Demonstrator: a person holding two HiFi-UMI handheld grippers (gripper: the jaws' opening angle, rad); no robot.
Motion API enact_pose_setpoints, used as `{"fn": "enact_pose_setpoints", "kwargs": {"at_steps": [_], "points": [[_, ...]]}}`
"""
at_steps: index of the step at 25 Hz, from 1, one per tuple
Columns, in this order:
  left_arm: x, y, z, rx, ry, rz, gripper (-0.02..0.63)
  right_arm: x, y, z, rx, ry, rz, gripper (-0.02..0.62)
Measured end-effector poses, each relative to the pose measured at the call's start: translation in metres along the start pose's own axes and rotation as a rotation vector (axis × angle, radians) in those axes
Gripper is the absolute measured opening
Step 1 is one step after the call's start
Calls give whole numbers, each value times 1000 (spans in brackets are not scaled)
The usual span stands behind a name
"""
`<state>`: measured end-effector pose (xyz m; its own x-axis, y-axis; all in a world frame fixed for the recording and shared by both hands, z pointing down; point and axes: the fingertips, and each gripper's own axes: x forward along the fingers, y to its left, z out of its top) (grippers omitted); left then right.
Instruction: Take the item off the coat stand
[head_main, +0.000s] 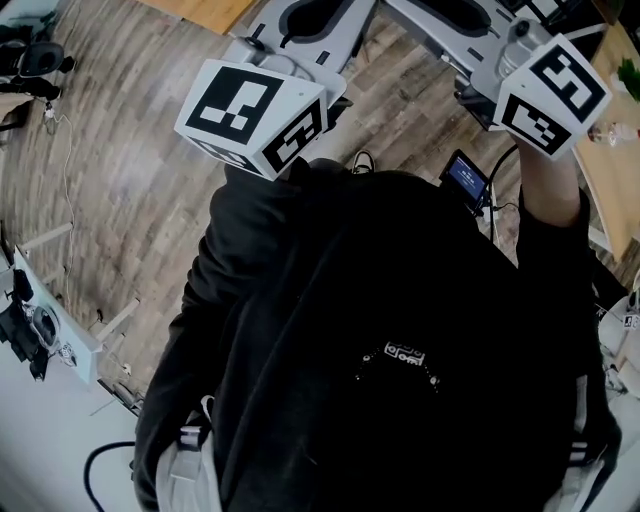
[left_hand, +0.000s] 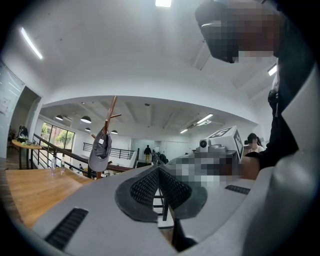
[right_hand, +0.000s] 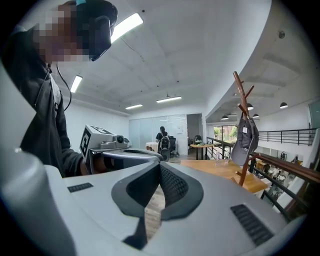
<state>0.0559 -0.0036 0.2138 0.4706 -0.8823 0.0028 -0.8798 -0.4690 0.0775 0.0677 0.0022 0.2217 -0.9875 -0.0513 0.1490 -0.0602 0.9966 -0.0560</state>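
Note:
A wooden coat stand (left_hand: 109, 125) rises some way off in the left gripper view, with a grey cap (left_hand: 100, 153) hanging from one of its pegs. The right gripper view has the same coat stand (right_hand: 243, 115) and grey cap (right_hand: 245, 141) at its right. My left gripper (left_hand: 159, 170) is shut with nothing between its pads, far short of the stand. My right gripper (right_hand: 160, 166) is likewise shut and empty. In the head view both marker cubes, left (head_main: 255, 115) and right (head_main: 550, 95), are held up in front of a black sweatshirt (head_main: 400, 340); the jaws are cut off at the top.
A wooden platform (left_hand: 30, 185) with a dark railing (left_hand: 55, 152) lies around the stand. A person (left_hand: 147, 152) stands far back; another with a backpack (right_hand: 163, 142) is near a round table (right_hand: 200, 146). A white desk (head_main: 50, 330) edges the wood floor (head_main: 130, 180).

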Motion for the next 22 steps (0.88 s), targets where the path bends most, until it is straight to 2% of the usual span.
{"fn": "enact_pose_setpoints", "kwargs": {"at_steps": [3, 9, 14, 22], "points": [[6, 2, 7, 12, 9, -13, 5, -1, -5, 7, -36, 14, -8, 17], [21, 9, 8, 31, 14, -28, 5, -1, -23, 8, -3, -16, -10, 17], [32, 24, 6, 25, 11, -24, 5, 9, -38, 7, -24, -3, -6, 17], [55, 85, 6, 17, -13, -56, 5, 55, -85, 13, -27, 24, -30, 17]]}}
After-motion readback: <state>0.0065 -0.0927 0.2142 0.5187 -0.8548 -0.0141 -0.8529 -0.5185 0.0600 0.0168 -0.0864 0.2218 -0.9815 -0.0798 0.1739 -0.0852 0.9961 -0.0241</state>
